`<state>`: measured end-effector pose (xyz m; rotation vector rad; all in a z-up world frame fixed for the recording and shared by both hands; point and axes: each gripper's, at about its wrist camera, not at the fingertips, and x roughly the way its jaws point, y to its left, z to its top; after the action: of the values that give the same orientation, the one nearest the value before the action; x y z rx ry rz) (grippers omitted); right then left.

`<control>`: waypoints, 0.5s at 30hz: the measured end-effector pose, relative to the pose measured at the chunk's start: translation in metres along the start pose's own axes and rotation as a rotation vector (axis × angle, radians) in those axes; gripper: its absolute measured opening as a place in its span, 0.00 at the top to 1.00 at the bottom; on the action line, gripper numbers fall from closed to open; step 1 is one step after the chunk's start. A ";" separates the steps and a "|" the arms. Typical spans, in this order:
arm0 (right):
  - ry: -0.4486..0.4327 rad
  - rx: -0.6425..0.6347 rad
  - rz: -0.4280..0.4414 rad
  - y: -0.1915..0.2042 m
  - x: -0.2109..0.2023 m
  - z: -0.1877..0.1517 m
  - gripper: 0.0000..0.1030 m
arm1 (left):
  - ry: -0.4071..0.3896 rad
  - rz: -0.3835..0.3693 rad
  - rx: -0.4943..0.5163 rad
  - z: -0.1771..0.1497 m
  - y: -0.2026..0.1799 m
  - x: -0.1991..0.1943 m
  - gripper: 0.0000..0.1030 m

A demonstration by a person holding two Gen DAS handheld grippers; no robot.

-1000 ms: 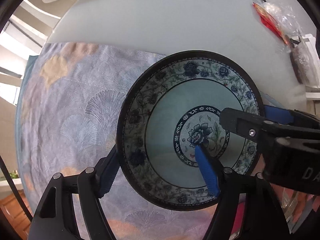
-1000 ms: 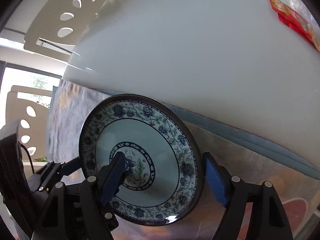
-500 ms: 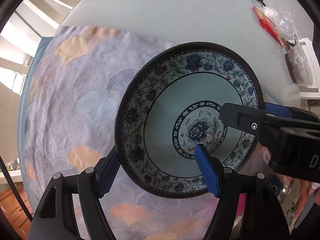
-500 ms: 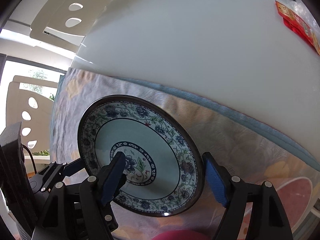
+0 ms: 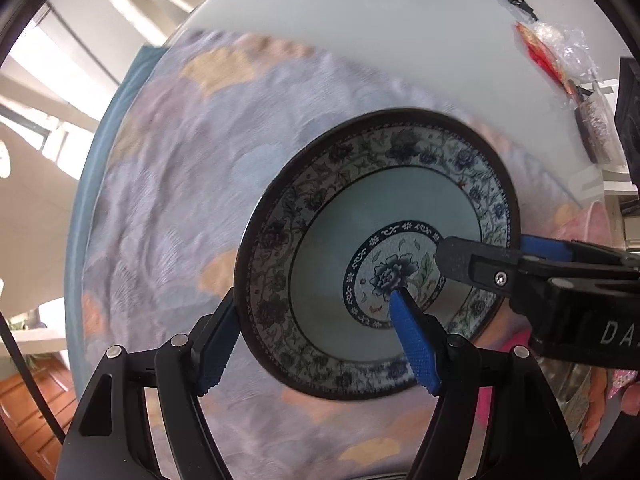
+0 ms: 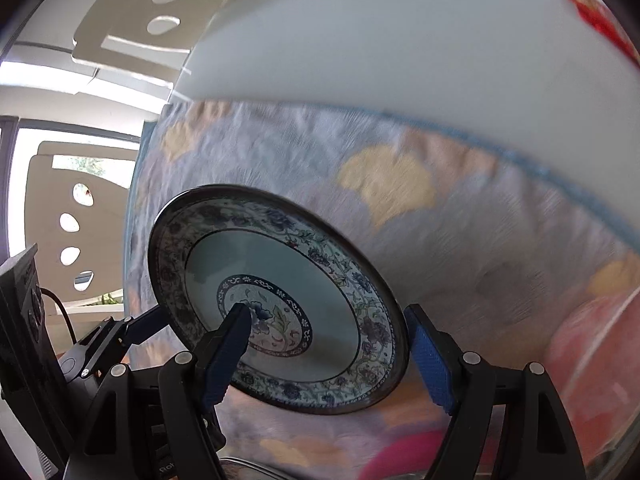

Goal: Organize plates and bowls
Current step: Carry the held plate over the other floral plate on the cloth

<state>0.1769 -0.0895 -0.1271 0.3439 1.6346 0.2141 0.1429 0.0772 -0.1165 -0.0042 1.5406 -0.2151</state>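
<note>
Both grippers clamp the same plate (image 5: 380,256) by opposite rim sections, jaws part-way open, width unchanged over the last second. Left gripper (image 5: 316,336): one pad under the rim on the outside, the other pad (image 5: 412,344) lying across the plate's face up to the centre flower. Right gripper (image 6: 332,356) mirrors that: one finger on the face near the centre medallion, the other finger (image 6: 430,368) outside the rim. Plate sits between the fingers of both, slightly tilted, clear of the surface below. What has changed: the grip-to-plate geometry is the same as a second ago, but the background has slid. Earlier the plate hung over the boundary of the patterned cloth (image 5: 168,208) and the bare white table (image 5: 360,20); now it is fully over the cloth, which is motion-blurred. A pink item (image 6: 412,452) and a translucent container edge (image 6: 592,360) enter beyond the right fingers. Judgement: two-handed carry in progress, plate heading toward a stacking spot; release not yet due.
</note>
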 end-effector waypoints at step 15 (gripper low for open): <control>0.009 0.031 -0.001 0.011 0.029 -0.029 0.42 | 0.000 0.019 0.073 -0.066 0.036 -0.006 0.31</control>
<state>0.1474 -0.0677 -0.1478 0.3655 1.6487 0.1901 0.0820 0.1218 -0.1182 0.0682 1.5313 -0.2555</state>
